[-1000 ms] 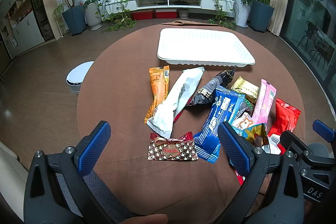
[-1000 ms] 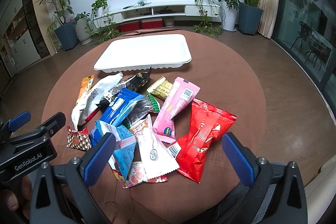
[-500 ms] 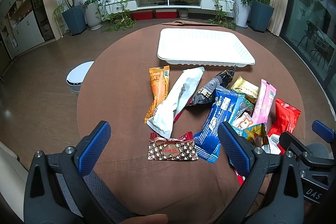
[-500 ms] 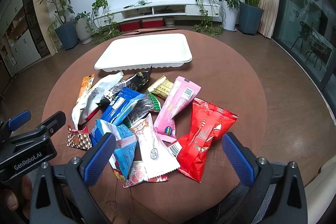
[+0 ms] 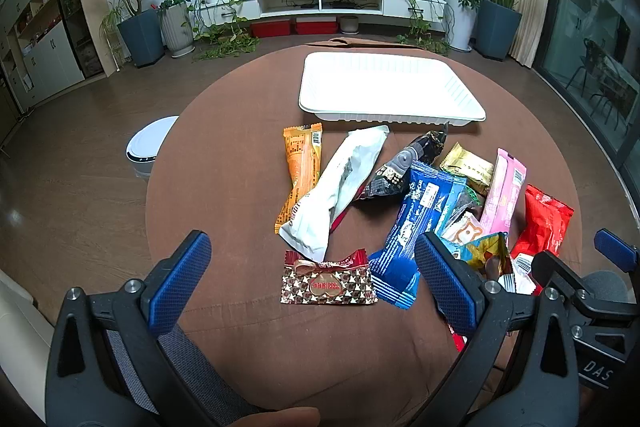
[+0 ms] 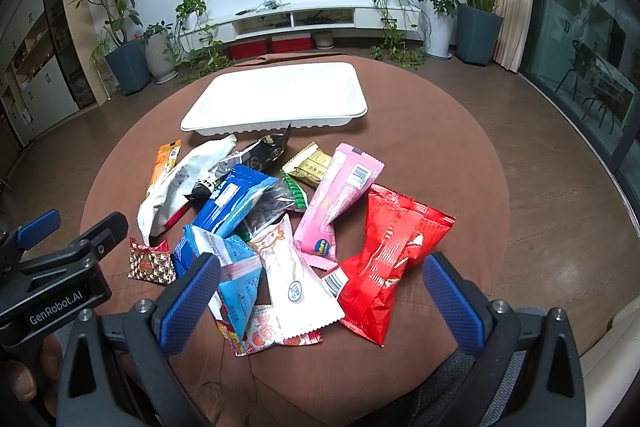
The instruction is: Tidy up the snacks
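Several snack packets lie in a loose pile on a round brown table [image 5: 224, 155]. An empty white tray [image 5: 388, 89] stands behind them; it also shows in the right wrist view [image 6: 280, 99]. My left gripper [image 5: 312, 283] is open and empty, hovering over the brown star-patterned candy packet [image 5: 328, 283], beside the blue packet [image 5: 416, 215]. My right gripper [image 6: 320, 301] is open and empty, over the white packet [image 6: 292, 279] and next to the red bag [image 6: 388, 255]. The orange bar [image 5: 302, 167], long white packet [image 5: 340, 187] and pink packet [image 6: 340, 195] lie further back.
A white round bin [image 5: 148, 147] stands on the floor left of the table. Potted plants [image 5: 136, 27], a TV shelf [image 5: 320, 1] and glass doors [image 5: 600, 67] line the room's edges. Bare cloth shows on the table's left and near sides.
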Action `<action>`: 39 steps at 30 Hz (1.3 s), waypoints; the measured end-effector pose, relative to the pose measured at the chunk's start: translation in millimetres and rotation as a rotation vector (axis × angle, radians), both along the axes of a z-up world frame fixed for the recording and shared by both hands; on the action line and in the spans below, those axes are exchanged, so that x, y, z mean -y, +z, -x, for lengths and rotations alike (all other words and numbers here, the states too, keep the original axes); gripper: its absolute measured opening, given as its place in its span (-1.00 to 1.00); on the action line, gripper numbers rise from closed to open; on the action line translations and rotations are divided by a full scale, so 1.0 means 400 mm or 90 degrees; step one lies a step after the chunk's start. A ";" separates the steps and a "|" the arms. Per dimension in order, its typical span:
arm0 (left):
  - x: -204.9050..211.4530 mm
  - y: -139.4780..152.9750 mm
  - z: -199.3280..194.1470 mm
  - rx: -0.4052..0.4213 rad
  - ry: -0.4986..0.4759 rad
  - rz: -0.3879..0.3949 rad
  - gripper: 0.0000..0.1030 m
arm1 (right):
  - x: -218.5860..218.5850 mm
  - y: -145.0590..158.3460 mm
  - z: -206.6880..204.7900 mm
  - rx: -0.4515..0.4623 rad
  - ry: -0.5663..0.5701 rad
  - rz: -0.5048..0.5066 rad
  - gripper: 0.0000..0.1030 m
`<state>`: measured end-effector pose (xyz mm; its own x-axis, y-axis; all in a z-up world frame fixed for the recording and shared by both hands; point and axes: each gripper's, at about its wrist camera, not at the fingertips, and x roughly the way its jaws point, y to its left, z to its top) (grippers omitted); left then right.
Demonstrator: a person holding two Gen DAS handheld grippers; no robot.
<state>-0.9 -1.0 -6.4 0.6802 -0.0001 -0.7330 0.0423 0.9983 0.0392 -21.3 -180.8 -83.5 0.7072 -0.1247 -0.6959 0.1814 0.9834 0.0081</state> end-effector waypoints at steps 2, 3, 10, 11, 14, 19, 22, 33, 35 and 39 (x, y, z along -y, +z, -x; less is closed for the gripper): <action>0.000 -0.001 0.001 0.000 0.000 0.000 1.00 | 0.002 0.004 0.001 0.000 0.000 0.000 1.00; 0.000 0.000 0.000 0.000 0.000 0.000 1.00 | 0.002 0.000 -0.001 0.000 -0.001 0.000 1.00; 0.000 -0.004 0.001 0.000 0.000 0.000 1.00 | 0.005 0.003 -0.002 -0.001 -0.001 -0.001 1.00; -0.001 -0.007 0.002 -0.001 0.000 0.001 1.00 | 0.007 0.006 -0.001 -0.002 0.000 -0.001 1.00; -0.005 -0.012 0.003 0.001 0.001 0.004 0.99 | -0.006 0.000 0.005 -0.002 0.002 -0.003 1.00; -0.068 -0.023 0.000 0.003 -0.010 0.116 0.99 | -0.009 -0.009 0.010 0.004 0.011 -0.026 1.00; -0.080 -0.025 0.004 0.033 -0.064 0.104 0.99 | -0.006 0.003 0.024 0.020 0.024 -0.044 1.00; -0.181 -0.119 0.003 -0.118 0.022 0.054 0.99 | 0.065 0.069 0.117 0.138 0.084 -0.166 1.00; -0.190 -0.139 -0.005 -0.151 0.021 0.079 0.99 | 0.071 0.063 0.130 0.142 0.093 -0.189 1.00; -0.174 -0.141 0.011 -0.149 -0.014 0.107 0.99 | 0.099 0.056 0.147 0.123 0.109 -0.239 1.00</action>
